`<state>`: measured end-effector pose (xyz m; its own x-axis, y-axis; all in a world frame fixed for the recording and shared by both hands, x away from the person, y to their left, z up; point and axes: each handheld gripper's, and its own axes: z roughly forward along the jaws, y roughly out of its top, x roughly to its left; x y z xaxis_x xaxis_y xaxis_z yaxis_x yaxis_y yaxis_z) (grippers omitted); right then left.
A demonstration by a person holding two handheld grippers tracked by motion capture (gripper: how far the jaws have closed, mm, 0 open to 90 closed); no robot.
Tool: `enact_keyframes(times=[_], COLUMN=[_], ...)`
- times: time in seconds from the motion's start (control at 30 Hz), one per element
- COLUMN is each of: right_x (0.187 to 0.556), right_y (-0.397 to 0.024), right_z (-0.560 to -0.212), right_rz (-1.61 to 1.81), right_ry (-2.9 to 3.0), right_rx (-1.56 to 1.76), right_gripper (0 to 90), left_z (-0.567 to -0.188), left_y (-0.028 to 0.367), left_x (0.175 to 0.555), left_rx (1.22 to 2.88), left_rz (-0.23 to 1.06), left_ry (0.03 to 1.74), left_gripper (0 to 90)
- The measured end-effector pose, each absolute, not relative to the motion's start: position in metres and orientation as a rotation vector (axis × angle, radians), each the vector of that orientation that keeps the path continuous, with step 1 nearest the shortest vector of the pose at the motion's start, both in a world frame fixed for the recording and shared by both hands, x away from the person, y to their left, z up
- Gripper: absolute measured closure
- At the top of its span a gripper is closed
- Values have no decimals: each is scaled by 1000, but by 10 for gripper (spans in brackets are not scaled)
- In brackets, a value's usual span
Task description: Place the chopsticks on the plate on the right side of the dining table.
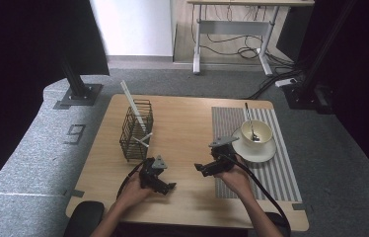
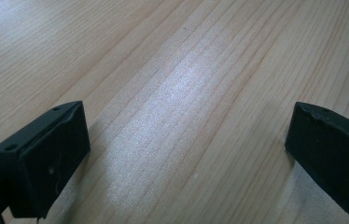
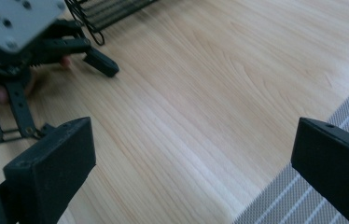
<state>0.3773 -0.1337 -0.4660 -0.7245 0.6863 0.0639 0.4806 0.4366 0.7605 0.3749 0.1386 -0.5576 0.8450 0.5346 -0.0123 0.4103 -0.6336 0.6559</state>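
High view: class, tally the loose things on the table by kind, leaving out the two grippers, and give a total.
Wire baskets: 1
White sticks in the basket: 1
Striped placemats: 1
Saucers: 1
Cups: 1
Spoons: 1
Total: 6

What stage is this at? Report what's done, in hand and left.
Done: a spoon already stands in the cup on its saucer, and white utensils sit in the wire basket.
In hand: nothing; the left gripper and right gripper are both open over bare table.
Left: apparently a next pick, not yet begun.
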Motion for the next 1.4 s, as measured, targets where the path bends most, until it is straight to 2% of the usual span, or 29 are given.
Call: enact_keyframes(times=[0.53,0.87,1.1,1.2,1.4], right_x=[398,412,419,421,422], right_y=[-104,-69,-45,-38,-21], right_z=[-438,-416,-405,-401,-390], right_rz=[1200,1232,1271,1302,1316], right_ry=[2470,2495,2521,2525,2533], right_rx=[983,882,842,829,784], right_gripper=[7,11,60,109,128], left_z=[-558,-557,-557,-557,-557], left_y=[139,139,139,138,139], left_x=[375,375,375,375,375], left_rx=[2343,2342,2342,2343,2345], left_rz=[240,237,237,238,237], left_ry=[684,686,686,686,681], left_gripper=[0,0,0,0,0])
